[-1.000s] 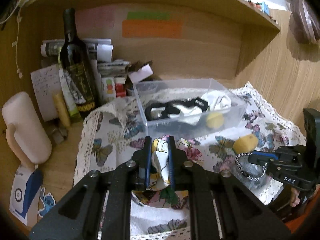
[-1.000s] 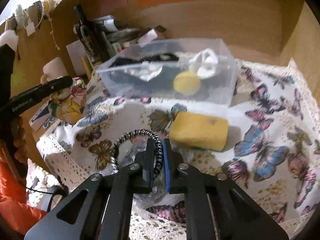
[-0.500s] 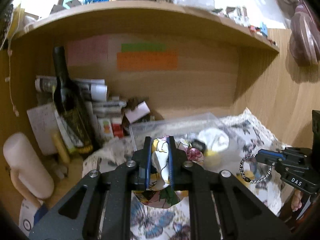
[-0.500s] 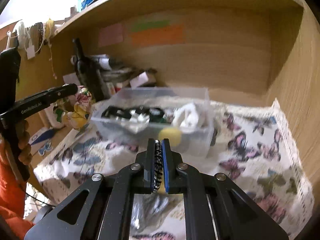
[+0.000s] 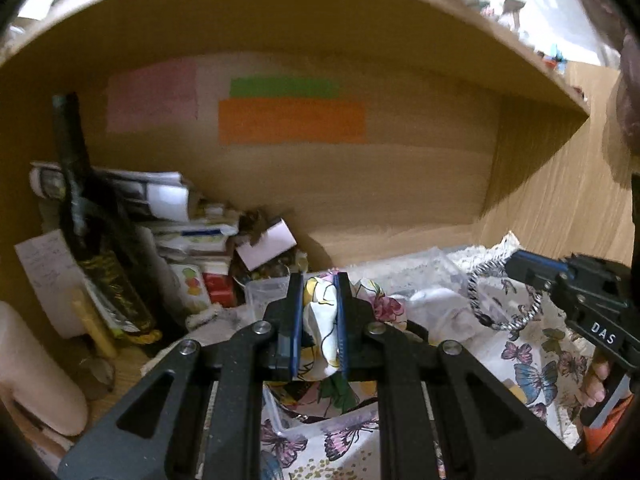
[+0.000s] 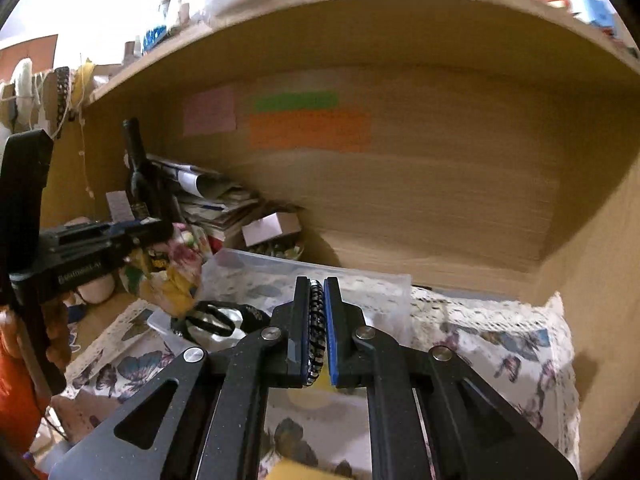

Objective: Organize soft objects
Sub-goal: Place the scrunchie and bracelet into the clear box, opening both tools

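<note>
Ideally, the floral fabric bundle [image 5: 320, 316] clamped in the left gripper [image 5: 319, 320] and the black-and-white braided cord loop [image 6: 316, 332] pinched in the right gripper [image 6: 317, 332] are lowered fully inside the clear plastic bin [image 6: 320, 276] before release.

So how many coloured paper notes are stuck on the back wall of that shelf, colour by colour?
Pink note: 1
Green note: 1
Orange note: 1
Total: 3
</note>
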